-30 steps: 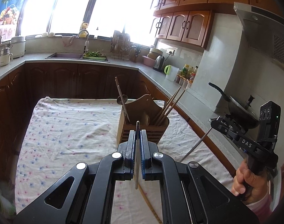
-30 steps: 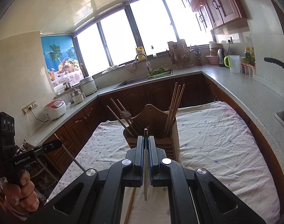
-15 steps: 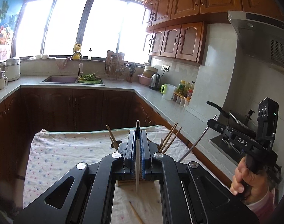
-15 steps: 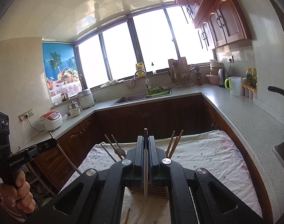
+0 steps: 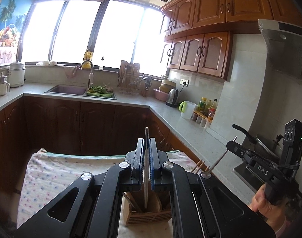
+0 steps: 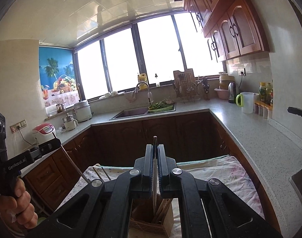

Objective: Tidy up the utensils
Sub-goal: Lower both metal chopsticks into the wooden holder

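Two hand-held grippers each carry one chopstick above a wooden holder on a cloth-covered table.

The left gripper (image 5: 146, 166) is clamped on a pale chopstick (image 5: 146, 186); the right gripper (image 6: 155, 168) pinches a chopstick (image 6: 154, 178) too. Both sticks hang over the holder (image 5: 145, 212). Risk: a thin stick may swivel in the pads and miss its slot. Only the left view shows the stove pan (image 5: 266, 140); only the right shows the rice cooker (image 6: 44, 131).

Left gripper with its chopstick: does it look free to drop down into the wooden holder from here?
Probably yes. The left gripper is shut on a chopstick hanging over the wooden holder; nothing blocks the descent, though utensils already crowd it.
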{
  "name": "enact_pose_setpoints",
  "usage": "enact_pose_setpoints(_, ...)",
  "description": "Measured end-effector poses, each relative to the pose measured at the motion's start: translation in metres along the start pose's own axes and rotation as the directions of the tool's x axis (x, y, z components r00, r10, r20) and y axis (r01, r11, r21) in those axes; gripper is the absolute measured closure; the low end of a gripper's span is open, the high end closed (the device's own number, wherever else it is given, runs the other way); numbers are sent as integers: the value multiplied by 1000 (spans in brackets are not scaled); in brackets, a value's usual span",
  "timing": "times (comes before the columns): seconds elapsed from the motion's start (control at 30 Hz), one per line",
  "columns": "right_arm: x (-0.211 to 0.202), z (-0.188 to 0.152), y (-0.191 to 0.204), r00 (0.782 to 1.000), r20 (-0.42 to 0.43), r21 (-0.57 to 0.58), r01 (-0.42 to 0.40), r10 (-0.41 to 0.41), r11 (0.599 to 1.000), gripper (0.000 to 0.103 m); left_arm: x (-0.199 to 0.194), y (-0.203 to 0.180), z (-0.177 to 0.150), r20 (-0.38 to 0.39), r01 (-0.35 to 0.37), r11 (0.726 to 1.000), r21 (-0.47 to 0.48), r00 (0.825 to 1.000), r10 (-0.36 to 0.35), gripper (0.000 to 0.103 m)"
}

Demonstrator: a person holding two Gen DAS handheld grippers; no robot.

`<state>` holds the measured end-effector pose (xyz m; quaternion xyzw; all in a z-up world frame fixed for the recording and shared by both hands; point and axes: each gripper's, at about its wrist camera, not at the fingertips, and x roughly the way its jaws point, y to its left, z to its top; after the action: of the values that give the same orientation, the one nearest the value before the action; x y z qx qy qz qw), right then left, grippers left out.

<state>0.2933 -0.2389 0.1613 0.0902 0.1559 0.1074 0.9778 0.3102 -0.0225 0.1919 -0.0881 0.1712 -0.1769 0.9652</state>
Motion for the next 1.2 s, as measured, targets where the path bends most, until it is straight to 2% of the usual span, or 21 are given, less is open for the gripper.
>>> enact_pose_setpoints(0.33, 31, -43, -13, 995, -94, 49, 16, -12, 999, 99, 36, 7, -50, -83, -44, 999, -16, 996, 43, 99)
enact_pose_setpoints(0.53, 45, -64, -21, 988, -151, 78, 22, -10, 997, 99, 49, 14, -76, -151, -59, 998, -33, 987, 53, 99)
enact_pose_setpoints(0.63, 43, -66, -23, 989, -146, 85, 27, -14, 996, 99, 45, 15, -79, -135, -65, 997, -29, 989, 61, 99)
enact_pose_setpoints(1.1, 48, -63, -26, 987, -162, 108, 29, -11, 994, 98, 47, 19, -76, -153, -53, 998, -44, 987, 45, 99)
enact_pose_setpoints(1.2, 48, -64, -27, 986, -166, 115, 28, -8, 993, 93, 47, 21, -76, -160, -52, 997, -52, 986, 43, 99)
